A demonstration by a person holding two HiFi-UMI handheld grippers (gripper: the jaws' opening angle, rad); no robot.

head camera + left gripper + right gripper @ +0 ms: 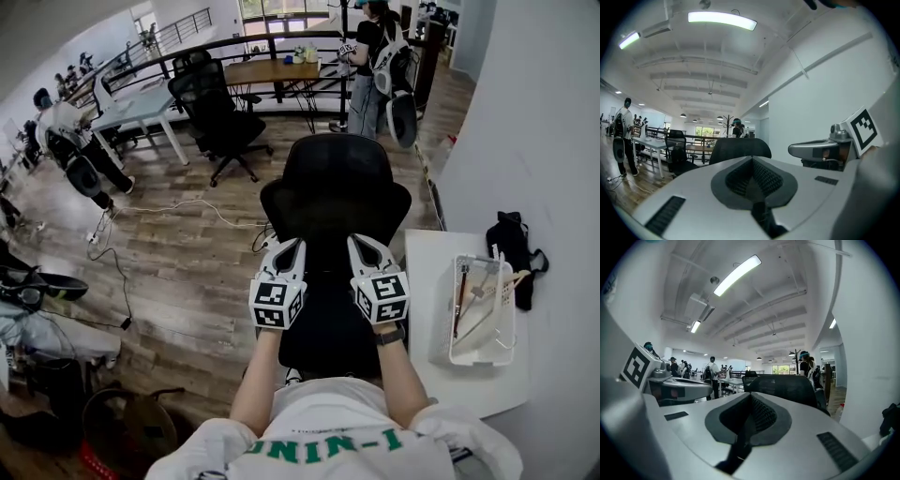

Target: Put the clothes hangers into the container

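Note:
A white wire container [450,323] stands on a small white table [424,272] at the right of the head view, with several clothes hangers [482,296] lying in it, wooden and metal. My left gripper [292,245] and right gripper [360,240] are held side by side over a black office chair [333,202], left of the table and apart from the container. Both point roughly level. The left gripper's [752,180] pads meet with nothing between them, and so do the right gripper's [749,417]. Each gripper view shows the other gripper beside it.
A black bag [512,246] lies at the table's far end against the white wall [544,122]. Beyond the chair are a wooden floor with cables [178,211], another black chair [217,112], desks and several people.

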